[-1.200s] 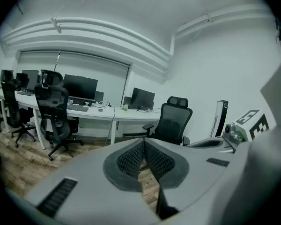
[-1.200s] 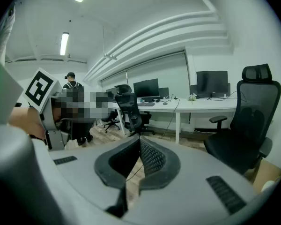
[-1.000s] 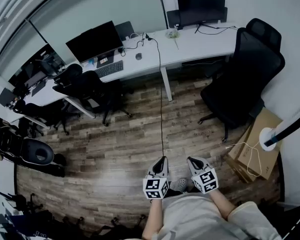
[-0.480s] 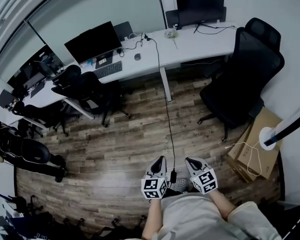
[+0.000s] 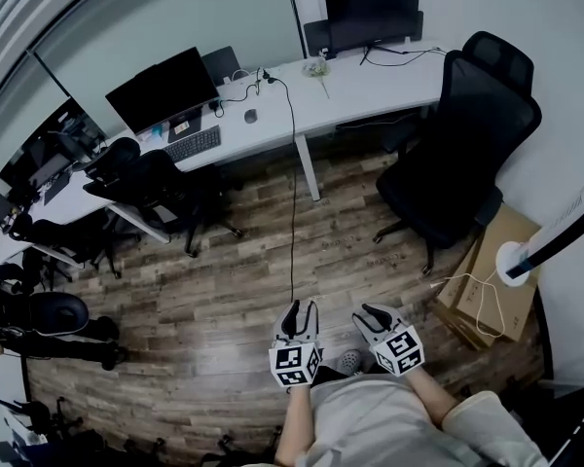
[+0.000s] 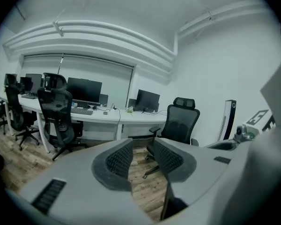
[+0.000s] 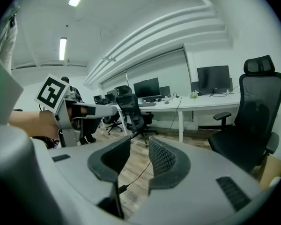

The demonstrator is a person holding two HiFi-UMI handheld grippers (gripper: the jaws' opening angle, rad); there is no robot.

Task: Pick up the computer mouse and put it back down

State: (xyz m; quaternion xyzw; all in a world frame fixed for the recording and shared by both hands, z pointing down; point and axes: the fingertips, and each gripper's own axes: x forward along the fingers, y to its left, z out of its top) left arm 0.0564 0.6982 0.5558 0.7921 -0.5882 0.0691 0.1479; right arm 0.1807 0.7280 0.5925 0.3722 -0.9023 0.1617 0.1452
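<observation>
no readable text, labels, or numbers

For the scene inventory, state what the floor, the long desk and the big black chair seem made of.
Floor: wood or wood-look planks, matt brown, seams and mixed tones showing. Desk: smooth white top, likely laminate; white legs, perhaps metal. Chair: black, back looks like mesh or fabric; cannot tell which.
</observation>
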